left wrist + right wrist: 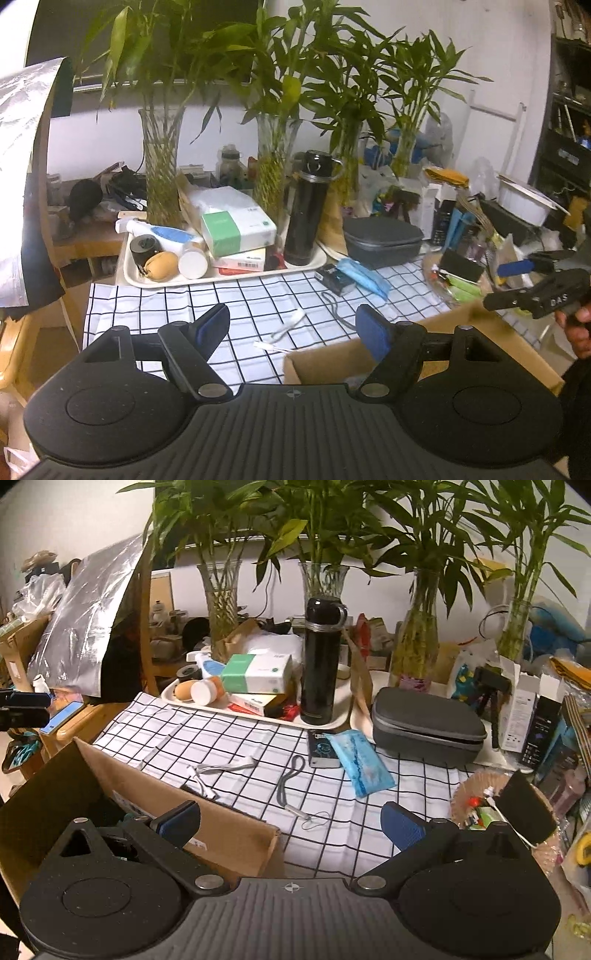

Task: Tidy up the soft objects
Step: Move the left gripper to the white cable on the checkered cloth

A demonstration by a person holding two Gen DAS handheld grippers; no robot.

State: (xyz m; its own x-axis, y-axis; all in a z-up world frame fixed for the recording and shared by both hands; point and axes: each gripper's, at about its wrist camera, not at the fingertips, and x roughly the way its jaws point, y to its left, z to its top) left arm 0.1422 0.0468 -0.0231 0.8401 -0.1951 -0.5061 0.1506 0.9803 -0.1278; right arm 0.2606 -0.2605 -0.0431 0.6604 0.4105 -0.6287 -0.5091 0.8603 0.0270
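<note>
Both the left gripper and right gripper hang released. The blue soft pack lies beyond the cardboard box; the right should pinch its midsection flat.

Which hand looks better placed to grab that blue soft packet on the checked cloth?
Probably the right. Its open gripper faces the blue packet closely, nothing between. The left gripper, also open, sees it farther away, beyond the cardboard box.

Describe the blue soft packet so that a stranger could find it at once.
Start at the tall black flask on the white tray. In front of it, on the checked cloth, lies the blue packet, overlapping a small dark box. It is the only crinkled light-blue thing there.
</note>
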